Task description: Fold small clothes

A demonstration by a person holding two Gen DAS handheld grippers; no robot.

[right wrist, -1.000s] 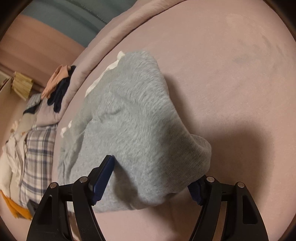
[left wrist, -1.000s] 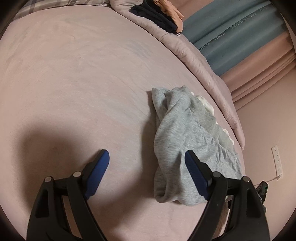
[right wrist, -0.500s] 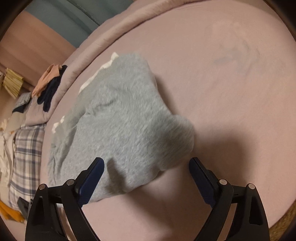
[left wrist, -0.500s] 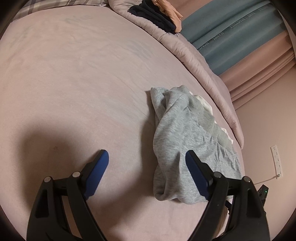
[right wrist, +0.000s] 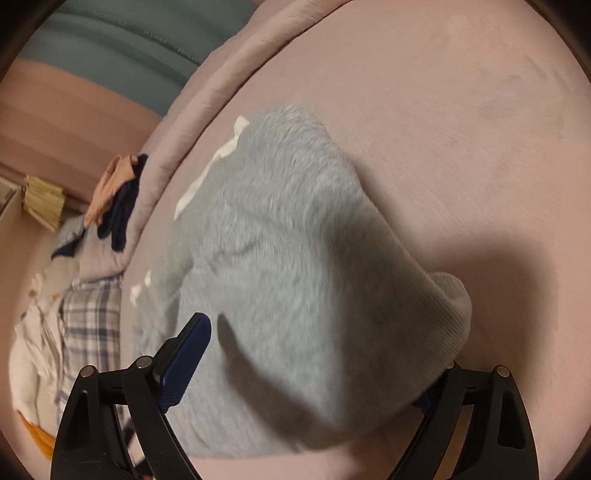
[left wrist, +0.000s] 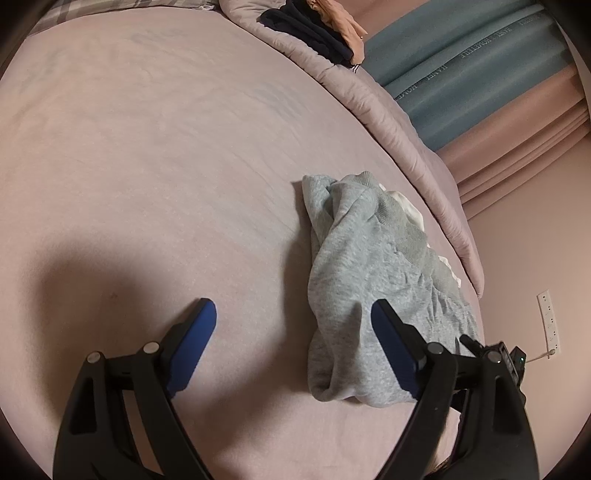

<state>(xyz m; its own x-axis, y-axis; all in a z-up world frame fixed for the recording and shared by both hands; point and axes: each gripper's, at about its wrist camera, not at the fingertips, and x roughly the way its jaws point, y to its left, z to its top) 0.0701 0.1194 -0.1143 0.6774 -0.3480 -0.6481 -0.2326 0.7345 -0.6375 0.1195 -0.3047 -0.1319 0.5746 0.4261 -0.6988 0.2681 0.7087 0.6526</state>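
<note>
A crumpled grey sweatshirt-like garment (left wrist: 369, 273) lies on the pink bed sheet (left wrist: 155, 155), with a white cloth (left wrist: 408, 210) partly under its far side. My left gripper (left wrist: 291, 325) is open and empty above the sheet, its right finger over the garment's near edge. In the right wrist view the same grey garment (right wrist: 280, 280) fills the middle. My right gripper (right wrist: 314, 354) is open, its jaws wide on either side of the garment's near end. Its right fingertip is hidden behind the ribbed cuff (right wrist: 450, 314).
A rolled pink duvet (left wrist: 373, 96) borders the bed's far edge, with dark and peach clothes (left wrist: 325, 33) piled on it. Teal and pink curtains (left wrist: 480, 74) hang behind. A plaid pillow (right wrist: 88, 325) and white cloths lie at the left of the right wrist view. A wall socket (left wrist: 548, 317) is at right.
My right gripper pulled back from the garment half a second ago and has moved in close over its near end again, jaws still wide. My left gripper has barely moved.
</note>
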